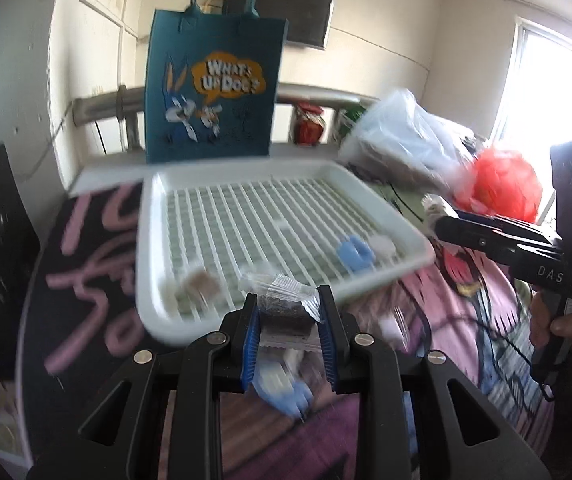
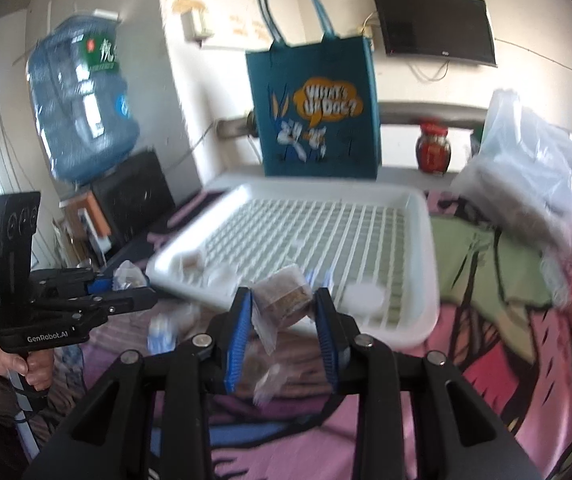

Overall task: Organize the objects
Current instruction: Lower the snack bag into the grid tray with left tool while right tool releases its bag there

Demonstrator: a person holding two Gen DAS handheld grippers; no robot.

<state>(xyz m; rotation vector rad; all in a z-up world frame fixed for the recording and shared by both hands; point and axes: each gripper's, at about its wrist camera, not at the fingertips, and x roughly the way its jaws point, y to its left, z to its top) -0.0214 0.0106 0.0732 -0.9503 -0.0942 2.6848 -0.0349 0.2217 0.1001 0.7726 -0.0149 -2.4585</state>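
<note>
My left gripper is shut on a clear packet of dark snack, held just in front of the near rim of the white slatted tray. My right gripper is shut on a clear packet with a brown block, held above the tray's near rim. In the tray lie a blue piece, a pale round piece and a brown packet. More small packets lie on the cloth below my left gripper. Each gripper shows in the other's view, the right and the left.
A teal "What's Up Doc?" tote bag stands behind the tray. A clear plastic bag and a red bag lie to the right. A red jar stands on the back ledge. A blue water jug is at the left.
</note>
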